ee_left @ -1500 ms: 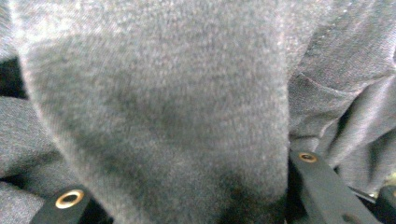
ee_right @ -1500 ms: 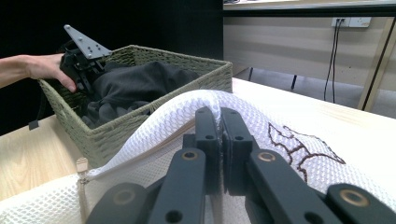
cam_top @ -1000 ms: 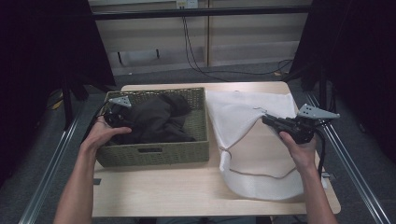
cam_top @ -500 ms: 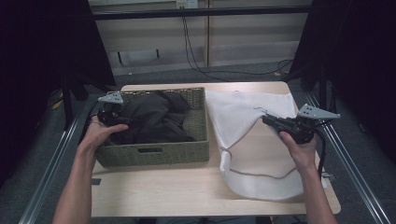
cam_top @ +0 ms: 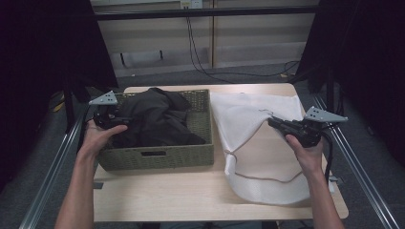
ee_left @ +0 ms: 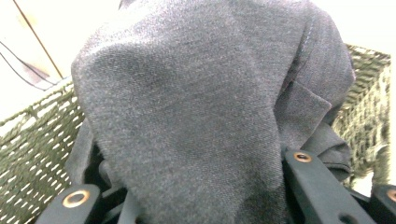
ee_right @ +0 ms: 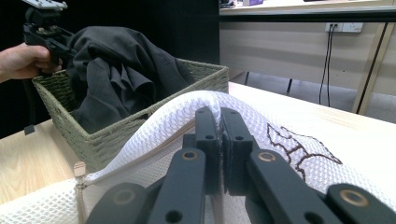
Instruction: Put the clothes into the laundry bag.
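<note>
We hold the dark garment (cam_top: 155, 119) pinched between the fingers of the left gripper (cam_top: 114, 120) at the nine o'clock edge of the woven basket (cam_top: 157, 156). Compared with a second ago, that gripper has risen and drawn back toward the basket's nine o'clock rim, and the cloth now stands higher above the weave instead of lying bunched low inside. In the left gripper view the grey-black fabric (ee_left: 196, 102) drapes right over the jaws, so we judge the grip to be firm on a good fold.

The right gripper (cam_top: 276, 123) has not shifted: its fingers (ee_right: 208, 135) are pressed together on a raised fold of the white mesh laundry bag (cam_top: 260, 143), which lies flat on the counter (cam_top: 162, 200) at three o'clock of the basket, its zip edge facing the basket.

We read this as the start of the lift-out. Most of the garment is still inside the basket, so it needs to come well clear of the rim before we carry it toward three o'clock and the bag's opening, which our right gripper is holding up.
</note>
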`<state>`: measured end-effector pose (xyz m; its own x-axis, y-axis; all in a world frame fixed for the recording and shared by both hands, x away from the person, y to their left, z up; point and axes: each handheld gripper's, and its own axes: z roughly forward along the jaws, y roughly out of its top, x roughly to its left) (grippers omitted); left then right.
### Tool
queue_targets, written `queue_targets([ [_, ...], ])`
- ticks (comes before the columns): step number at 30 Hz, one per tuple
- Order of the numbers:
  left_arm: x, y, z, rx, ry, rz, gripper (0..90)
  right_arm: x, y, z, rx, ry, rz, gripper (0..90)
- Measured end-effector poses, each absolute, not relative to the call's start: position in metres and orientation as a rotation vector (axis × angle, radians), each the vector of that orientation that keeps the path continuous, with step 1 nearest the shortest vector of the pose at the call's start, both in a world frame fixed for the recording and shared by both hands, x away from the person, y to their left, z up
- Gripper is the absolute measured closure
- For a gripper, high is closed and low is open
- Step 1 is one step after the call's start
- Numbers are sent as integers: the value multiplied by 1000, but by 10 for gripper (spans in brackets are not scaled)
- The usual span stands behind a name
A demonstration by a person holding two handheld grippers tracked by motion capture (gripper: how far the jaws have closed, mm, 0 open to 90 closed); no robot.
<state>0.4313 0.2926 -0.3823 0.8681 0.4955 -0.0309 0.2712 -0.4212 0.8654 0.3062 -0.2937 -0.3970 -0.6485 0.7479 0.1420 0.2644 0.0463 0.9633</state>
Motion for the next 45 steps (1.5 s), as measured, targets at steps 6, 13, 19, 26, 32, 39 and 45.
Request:
queue_targets([
  [6, 426, 291, -372, 1996, 538, 302, 664, 307, -293, -397, 1021, 1929, 1638, 879],
  [13, 421, 292, -360, 1935, 524, 325, 662, 307, -293, -397, 1022, 1926, 1638, 879],
  [19, 417, 291, -350, 1850, 537, 353, 662, 307, -293, -397, 1021, 1927, 1638, 879],
  [26, 413, 288, -340, 1798, 544, 382, 663, 306, -294, -396, 1014, 1929, 1640, 879],
  [32, 411, 291, -327, 1749, 563, 404, 661, 306, -293, -396, 1017, 1928, 1640, 879],
  [39, 408, 295, -310, 1696, 560, 444, 663, 306, -293, -396, 1021, 1925, 1644, 879],
  [45, 404, 296, -298, 1678, 554, 473, 664, 306, -293, -396, 1014, 1930, 1641, 879],
])
